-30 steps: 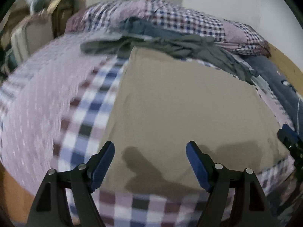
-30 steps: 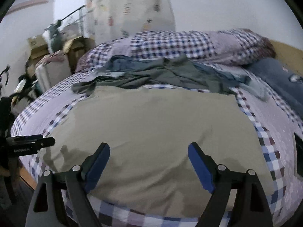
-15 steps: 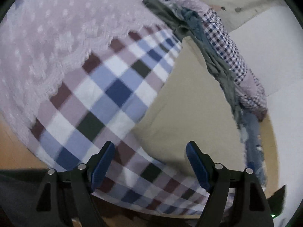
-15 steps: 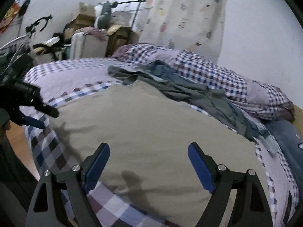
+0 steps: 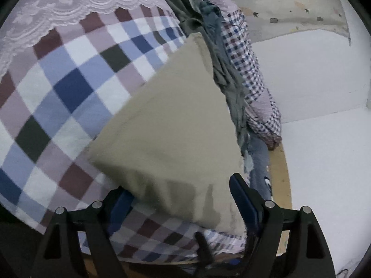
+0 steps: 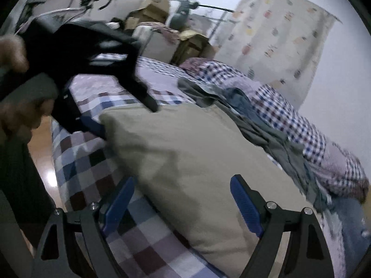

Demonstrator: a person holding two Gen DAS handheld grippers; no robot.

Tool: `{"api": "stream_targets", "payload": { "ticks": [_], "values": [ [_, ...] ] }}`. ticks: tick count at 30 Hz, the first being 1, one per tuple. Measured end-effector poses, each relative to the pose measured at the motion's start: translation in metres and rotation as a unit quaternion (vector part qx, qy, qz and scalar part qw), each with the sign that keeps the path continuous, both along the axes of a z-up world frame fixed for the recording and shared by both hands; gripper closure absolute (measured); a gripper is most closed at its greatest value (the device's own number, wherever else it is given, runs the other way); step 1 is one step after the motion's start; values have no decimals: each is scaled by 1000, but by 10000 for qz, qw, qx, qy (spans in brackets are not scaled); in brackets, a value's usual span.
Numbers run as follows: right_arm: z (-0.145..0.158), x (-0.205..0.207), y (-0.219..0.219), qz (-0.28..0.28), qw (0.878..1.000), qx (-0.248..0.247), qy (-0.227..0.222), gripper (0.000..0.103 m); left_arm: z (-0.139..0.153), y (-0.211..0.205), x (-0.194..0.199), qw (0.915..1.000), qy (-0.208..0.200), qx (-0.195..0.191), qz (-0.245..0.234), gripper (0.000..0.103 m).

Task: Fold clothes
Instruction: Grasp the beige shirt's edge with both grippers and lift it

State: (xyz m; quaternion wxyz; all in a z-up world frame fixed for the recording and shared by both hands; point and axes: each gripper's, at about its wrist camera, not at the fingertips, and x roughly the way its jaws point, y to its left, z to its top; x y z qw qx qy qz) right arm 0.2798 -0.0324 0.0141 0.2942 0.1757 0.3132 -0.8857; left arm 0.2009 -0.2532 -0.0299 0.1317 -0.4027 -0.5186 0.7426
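A khaki garment (image 5: pixel 171 125) lay flat on the checked bed (image 5: pixel 69 88); its corners sat between the wide-open jaws of both the left gripper (image 5: pixel 183 199) and the right gripper (image 6: pixel 183 201).

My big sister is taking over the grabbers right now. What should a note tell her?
Left gripper: open, its jaws either side of the near-left corner of the tan cloth, nothing gripped yet.
Right gripper: open, straddling the near edge of the same cloth.
The cloth lies spread flat on the checked bedspread. A heap of grey and blue clothes waits behind it.
Done: cloth laid out. Left: close on it, fold it, then do the heap.
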Motion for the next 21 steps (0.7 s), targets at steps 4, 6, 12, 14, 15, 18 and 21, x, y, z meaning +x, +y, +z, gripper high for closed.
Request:
{"api": "stream_targets", "payload": {
  "ticks": [4,6,12,14,15,18,21],
  "values": [
    [-7,9,-16,296,9987,285,309,15,11,-2,-4,9991,248,344,31,19],
    [-10,11,-25,386,9974,410,447,15,18,-3,-5,9980,392,486,29,19],
    [-21,12,-50,564,9925,733,793,15,22,-7,-12,9957,496,777,48,19],
    [-24,10,-58,585,9912,789,884,16,21,-9,-13,9952,505,842,48,19],
    [-26,7,-61,588,9910,804,891,16,21,-10,-13,9949,515,871,50,19],
    [-31,-4,-68,501,9918,878,780,29,22,-13,-12,9937,585,960,43,19],
    [-35,-16,-75,358,9926,984,623,71,24,-14,-11,9928,653,1000,43,19]
  ]
}}
